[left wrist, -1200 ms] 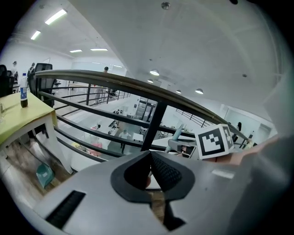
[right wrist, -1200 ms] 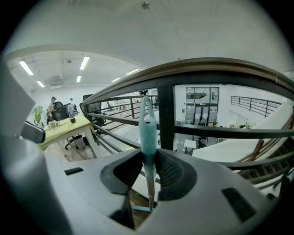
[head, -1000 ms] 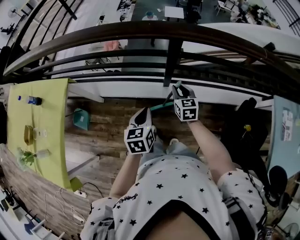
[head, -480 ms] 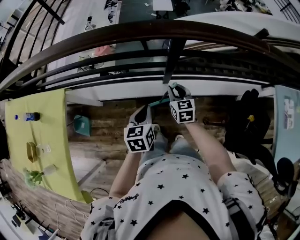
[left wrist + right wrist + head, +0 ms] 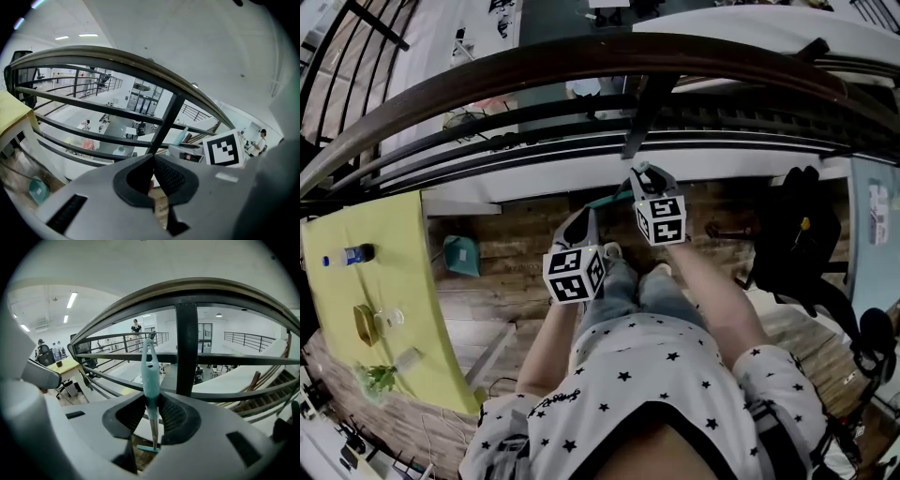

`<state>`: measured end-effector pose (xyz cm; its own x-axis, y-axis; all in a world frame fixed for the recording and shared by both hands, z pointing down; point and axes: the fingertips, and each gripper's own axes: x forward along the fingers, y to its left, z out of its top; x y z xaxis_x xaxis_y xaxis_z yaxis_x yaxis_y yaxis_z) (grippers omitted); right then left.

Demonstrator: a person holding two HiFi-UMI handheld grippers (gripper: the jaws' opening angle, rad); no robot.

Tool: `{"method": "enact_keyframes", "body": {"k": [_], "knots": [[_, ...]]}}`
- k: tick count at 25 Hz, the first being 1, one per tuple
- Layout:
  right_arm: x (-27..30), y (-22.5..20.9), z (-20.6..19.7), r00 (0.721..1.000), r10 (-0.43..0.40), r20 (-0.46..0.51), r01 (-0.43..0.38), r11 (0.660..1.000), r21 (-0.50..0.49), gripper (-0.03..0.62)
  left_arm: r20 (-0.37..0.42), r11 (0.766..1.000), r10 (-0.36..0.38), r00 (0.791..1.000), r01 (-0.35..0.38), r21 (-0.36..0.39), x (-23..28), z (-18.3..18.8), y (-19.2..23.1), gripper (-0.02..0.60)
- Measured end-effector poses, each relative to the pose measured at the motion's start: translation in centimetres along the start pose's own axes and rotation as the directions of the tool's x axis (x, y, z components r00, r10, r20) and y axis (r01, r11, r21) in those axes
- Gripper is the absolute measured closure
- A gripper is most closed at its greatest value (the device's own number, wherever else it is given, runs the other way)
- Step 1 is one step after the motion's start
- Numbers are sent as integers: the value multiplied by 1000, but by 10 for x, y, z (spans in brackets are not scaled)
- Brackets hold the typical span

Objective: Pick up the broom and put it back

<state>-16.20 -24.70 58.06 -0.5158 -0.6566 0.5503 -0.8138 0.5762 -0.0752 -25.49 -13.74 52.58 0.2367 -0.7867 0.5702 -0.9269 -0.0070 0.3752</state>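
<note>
The broom has a thin teal handle [image 5: 150, 373] and a small teal head [image 5: 151, 449] hanging below the jaws. My right gripper [image 5: 153, 399] is shut on that handle, which stands upright between the pads. In the head view the right gripper [image 5: 640, 176] is in front of the dark railing [image 5: 581, 61], and a short piece of the teal handle [image 5: 606, 200] shows to its left. My left gripper [image 5: 584, 223] is lower and to the left, apart from the broom. In the left gripper view its jaws [image 5: 153, 160] meet at the tips with nothing between them.
The curved railing with a black post [image 5: 186, 348] stands right in front, an open hall below it. A teal dustpan [image 5: 461, 255] lies on the wooden floor at left. A yellow-green table [image 5: 389, 234] with a bottle is further left; a black chair [image 5: 797, 234] stands at right.
The person has come nearer the railing, and the table and floor have slid in the head view. Both grippers have sunk slightly, and the right one still holds the broom.
</note>
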Motion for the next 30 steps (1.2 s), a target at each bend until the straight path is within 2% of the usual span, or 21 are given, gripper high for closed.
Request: {"method": "enact_keyframes", "body": {"k": [14,30], "knots": [[43,-10,-17,999,-37,-22,37,999,33,508,-36,1000,-9,999,10,16,22,-6,20,569],[86,-53,-15,996,-90,-15,91,990,106,508,-90,1000,6,996,-5,12,32,-28,29,569]]}}
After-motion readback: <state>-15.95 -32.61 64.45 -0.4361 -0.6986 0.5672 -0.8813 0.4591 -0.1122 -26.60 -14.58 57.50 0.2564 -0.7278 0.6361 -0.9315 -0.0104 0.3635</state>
